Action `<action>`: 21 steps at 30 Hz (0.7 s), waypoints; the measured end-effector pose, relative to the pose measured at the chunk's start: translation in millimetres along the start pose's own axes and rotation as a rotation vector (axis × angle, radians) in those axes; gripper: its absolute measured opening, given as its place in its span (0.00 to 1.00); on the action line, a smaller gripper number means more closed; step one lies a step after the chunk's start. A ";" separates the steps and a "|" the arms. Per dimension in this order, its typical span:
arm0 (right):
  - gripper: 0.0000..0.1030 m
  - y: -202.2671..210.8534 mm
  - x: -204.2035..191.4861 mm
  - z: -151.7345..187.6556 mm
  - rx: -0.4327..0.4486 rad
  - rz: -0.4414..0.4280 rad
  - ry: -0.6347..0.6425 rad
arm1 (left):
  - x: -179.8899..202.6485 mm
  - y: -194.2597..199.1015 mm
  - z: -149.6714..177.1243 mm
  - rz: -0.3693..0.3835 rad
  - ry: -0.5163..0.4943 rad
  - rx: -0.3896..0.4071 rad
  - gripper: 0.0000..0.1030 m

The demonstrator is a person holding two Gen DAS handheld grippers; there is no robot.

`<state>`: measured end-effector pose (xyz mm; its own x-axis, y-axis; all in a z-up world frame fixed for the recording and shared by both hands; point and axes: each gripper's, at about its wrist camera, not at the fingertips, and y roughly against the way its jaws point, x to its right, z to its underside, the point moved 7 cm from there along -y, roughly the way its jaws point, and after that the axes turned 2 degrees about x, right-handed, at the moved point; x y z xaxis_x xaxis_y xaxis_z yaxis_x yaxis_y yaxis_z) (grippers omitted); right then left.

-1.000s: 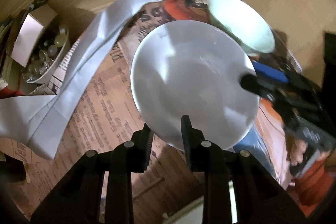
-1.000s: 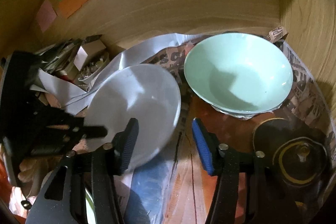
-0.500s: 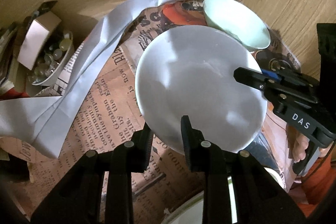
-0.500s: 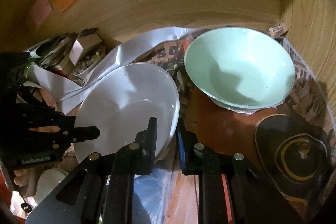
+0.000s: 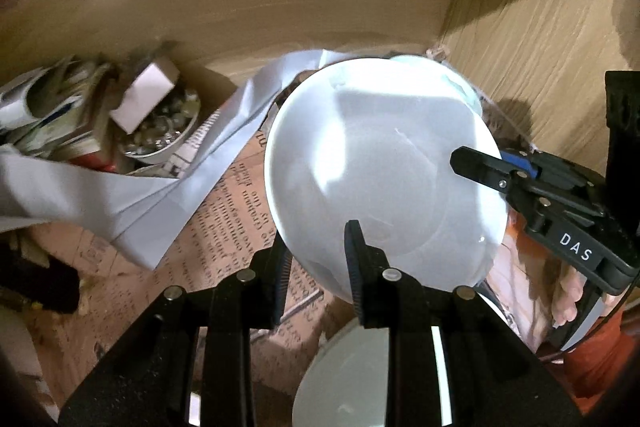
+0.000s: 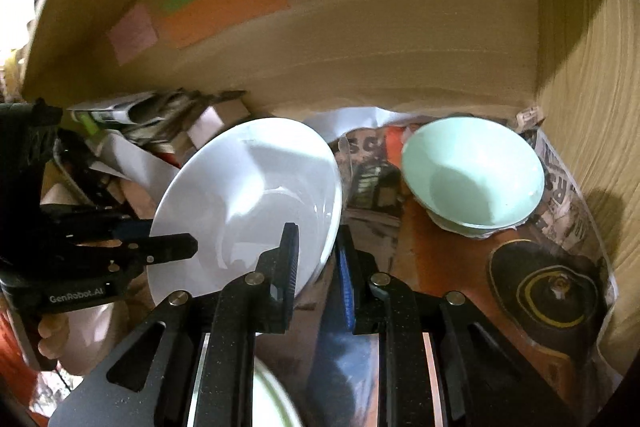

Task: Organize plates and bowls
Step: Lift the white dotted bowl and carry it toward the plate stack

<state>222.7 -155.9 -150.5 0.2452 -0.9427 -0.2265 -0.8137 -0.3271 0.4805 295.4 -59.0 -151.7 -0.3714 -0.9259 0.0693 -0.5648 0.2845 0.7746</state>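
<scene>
Grippers, left (image 5: 320,247) and right (image 6: 318,263), both clamp the tilted white plate (image 6: 248,199).

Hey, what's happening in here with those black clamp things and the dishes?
A person is sorting dishes inside a wooden cupboard, holding a clamp tool in each hand. Both tools grip the same white plate by its rim: the left gripper at one edge, the right gripper at another. The plate is tilted, held above the newspaper lining. A pale green bowl sits on the shelf to the right, apart from the plate.
</scene>
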 end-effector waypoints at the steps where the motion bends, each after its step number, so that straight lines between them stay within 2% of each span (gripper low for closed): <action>1: 0.16 2.0 -3.8 0.1 0.005 -0.003 0.005 | -0.9 4.4 1.5 -0.001 0.004 0.010 0.25; 10: 0.16 18.8 -42.5 7.0 0.041 -0.040 0.039 | -9.8 50.3 24.2 -0.009 0.046 0.104 0.25; 21: 0.17 28.0 -89.9 23.1 0.045 -0.103 0.080 | -33.7 90.1 64.0 -0.033 0.112 0.169 0.25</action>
<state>165.7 -78.7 -136.3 0.3684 -0.9071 -0.2037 -0.8045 -0.4208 0.4191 209.8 13.7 -124.4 -0.2715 -0.9547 0.1219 -0.6945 0.2821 0.6619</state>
